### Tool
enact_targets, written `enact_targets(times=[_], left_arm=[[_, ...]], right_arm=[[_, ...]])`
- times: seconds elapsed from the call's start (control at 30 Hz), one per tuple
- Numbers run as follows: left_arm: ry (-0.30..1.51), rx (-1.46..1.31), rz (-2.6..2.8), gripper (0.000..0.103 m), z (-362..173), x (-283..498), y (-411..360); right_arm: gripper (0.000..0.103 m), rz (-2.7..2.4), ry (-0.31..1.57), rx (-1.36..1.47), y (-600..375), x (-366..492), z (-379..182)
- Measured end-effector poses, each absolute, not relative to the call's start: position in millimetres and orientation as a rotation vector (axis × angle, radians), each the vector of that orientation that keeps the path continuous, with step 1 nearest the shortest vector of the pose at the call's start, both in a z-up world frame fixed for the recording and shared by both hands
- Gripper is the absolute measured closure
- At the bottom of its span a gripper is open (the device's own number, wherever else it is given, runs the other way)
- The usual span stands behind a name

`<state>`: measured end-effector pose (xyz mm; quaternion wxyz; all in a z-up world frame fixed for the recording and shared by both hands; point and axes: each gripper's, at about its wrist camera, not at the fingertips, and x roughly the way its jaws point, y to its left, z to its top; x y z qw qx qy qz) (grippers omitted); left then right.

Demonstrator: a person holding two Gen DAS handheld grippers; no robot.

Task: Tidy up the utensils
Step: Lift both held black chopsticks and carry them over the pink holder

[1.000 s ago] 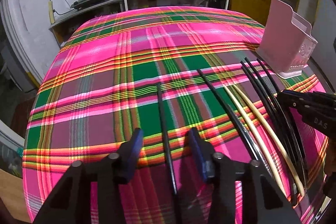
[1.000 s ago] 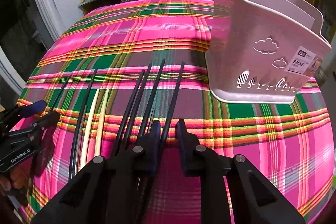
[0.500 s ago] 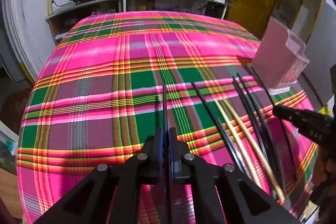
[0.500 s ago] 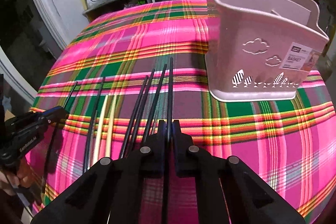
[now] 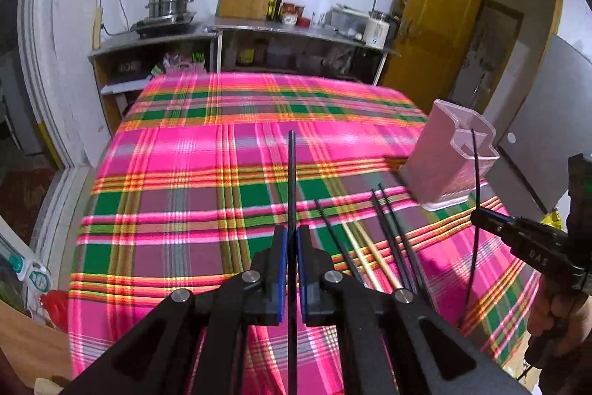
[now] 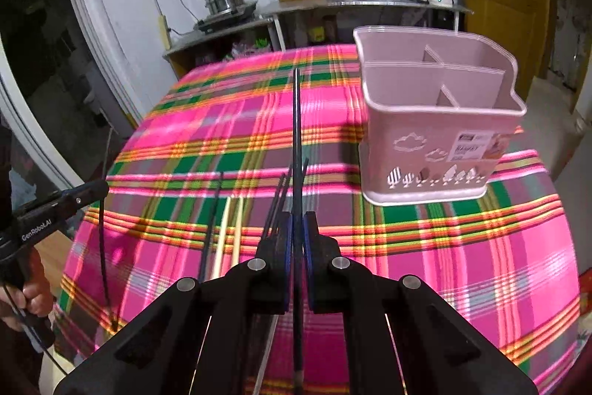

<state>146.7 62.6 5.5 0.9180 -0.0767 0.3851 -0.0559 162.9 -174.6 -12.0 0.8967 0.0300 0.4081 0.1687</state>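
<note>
- Black chopstick (image 5: 291,180) is clamped between the closed jaws of the left gripper (image 5: 292,239); a second earlier those jaws stood wide apart on either side of it while it lay flat on the plaid tablecloth (image 5: 185,210); it is now raised clear of the cloth, its tip pointing away over the table.
- Another black chopstick (image 6: 296,136) is pinched in the shut jaws of the right gripper (image 6: 297,228); a second ago the jaws were only partly closed around it, with the stick resting among the others; it is now lifted, and its far end stands out above the cloth left of the pink utensil basket (image 6: 436,136).
- In both wrist views the table is seen from higher up than before; more of the room behind is taken in.
- Left on the cloth between the two grippers are the remaining black chopsticks (image 5: 392,232) and a pale wooden pair (image 5: 370,247), lying roughly parallel; one black stick fewer is counted at each side of the row than a second ago.
- The basket stands upright at the table's right side, unmoved; its compartments are seen in the right wrist view.
</note>
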Motion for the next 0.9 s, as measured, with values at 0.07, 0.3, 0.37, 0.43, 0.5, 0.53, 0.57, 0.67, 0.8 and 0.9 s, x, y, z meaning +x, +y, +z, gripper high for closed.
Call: enact_targets(times=[0.07,0.3,0.37,0.43,0.5,0.53,0.57,0.67,0.8,0.9], left_arm=[[0.772,-0.158,-0.126,0.098,16.9,139.0,61.4],[0.725,-0.145,-0.154,0.098,47.8,122.7,53.0],[0.717,-0.144,-0.165,0.098,55.9,121.0,50.0],[0.711,-0.147,-0.174,0.098,63.5,121.7,46.9],[0.706,-0.156,-0.184,0.098,69.2,123.0,44.2],[0.703,-0.161,-0.192,0.098,73.6,124.5,42.0],[0.701,-0.162,-0.198,0.098,76.0,125.8,40.8],[0.693,-0.161,-0.224,0.098,86.6,131.2,31.5],[0.691,-0.166,-0.281,0.098,97.4,143.1,11.9],[0.702,-0.179,-0.325,0.098,100.7,155.9,-5.1]], right_arm=[[0.097,0.350,0.826,0.064,-176.8,157.0,-3.6],[0.097,0.345,0.773,0.072,-186.1,136.1,18.7],[0.097,0.343,0.763,0.076,-189.5,133.0,22.7],[0.097,0.342,0.754,0.081,-191.9,130.4,27.6],[0.097,0.341,0.747,0.087,-194.3,128.1,31.5],[0.097,0.340,0.742,0.090,-195.9,127.1,34.4],[0.097,0.340,0.738,0.092,-197.1,126.7,36.6],[0.097,0.341,0.728,0.101,-201.0,125.4,40.4],[0.097,0.339,0.720,0.119,-209.2,127.2,45.7],[0.097,0.329,0.719,0.130,-217.8,131.5,47.8]])
